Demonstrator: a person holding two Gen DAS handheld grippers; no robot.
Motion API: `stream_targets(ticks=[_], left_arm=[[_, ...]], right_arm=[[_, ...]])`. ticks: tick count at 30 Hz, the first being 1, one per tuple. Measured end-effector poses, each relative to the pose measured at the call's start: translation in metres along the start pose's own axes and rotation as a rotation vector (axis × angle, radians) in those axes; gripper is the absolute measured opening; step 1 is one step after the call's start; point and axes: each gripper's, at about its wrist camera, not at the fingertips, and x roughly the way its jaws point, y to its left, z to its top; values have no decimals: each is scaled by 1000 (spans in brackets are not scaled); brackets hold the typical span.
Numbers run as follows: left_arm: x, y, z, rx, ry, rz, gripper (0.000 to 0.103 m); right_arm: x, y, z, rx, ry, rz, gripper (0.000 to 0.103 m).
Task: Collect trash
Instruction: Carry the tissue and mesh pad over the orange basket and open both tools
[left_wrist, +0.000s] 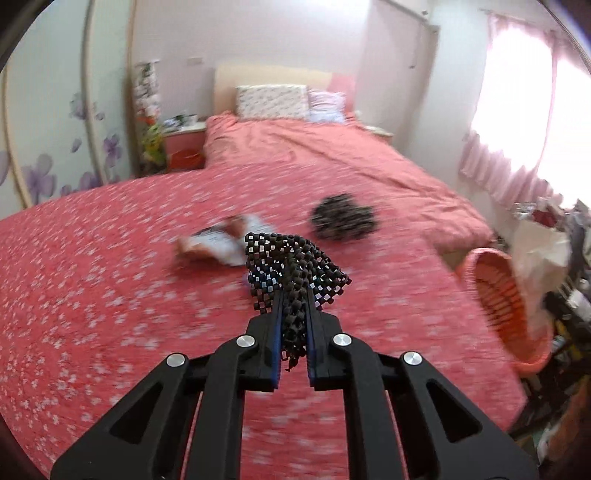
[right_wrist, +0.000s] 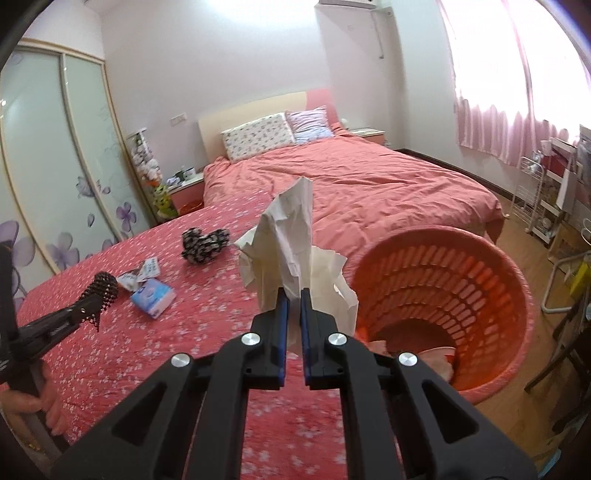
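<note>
The crumpled white tissue (right_wrist: 291, 254) stands up out of the right gripper (right_wrist: 294, 295), whose jaws are clenched on its lower end; it hangs in the air just beside the rim of the orange basket (right_wrist: 491, 266), which stands on the floor against the bed (right_wrist: 221, 332). The black mesh scrap (left_wrist: 291, 269) is pinched in the jaws of the left gripper (left_wrist: 295, 310), lifted clear of the bedspread. Both pieces look to be in the carrying step, on their way to the basket. The next move calls for bringing the tissue over the basket's mouth and letting go, then the mesh after it. Left on the bed are a second black mesh bundle (right_wrist: 205, 243), a torn wrapper (right_wrist: 142, 275) and a blue tissue pack (right_wrist: 153, 297).
</note>
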Motion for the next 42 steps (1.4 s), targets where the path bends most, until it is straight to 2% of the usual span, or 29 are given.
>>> stream_targets(ticks=[6,13,31,42], left_arm=[[-16,-47,5,56,-36,-118,10],[-14,-90,5,88,-37,-203,10],[10,-164,-4,133,-5,-352,10],[36,-202,-11,151,43,-403,10]], right_arm=[[-9,-28,0,39,-24,-42,7],[-14,-54,0,78,-43,-83,7],[-7,-112,-6,183,-60,-131,7],[7,-137,-9,221,-52,-137,7]])
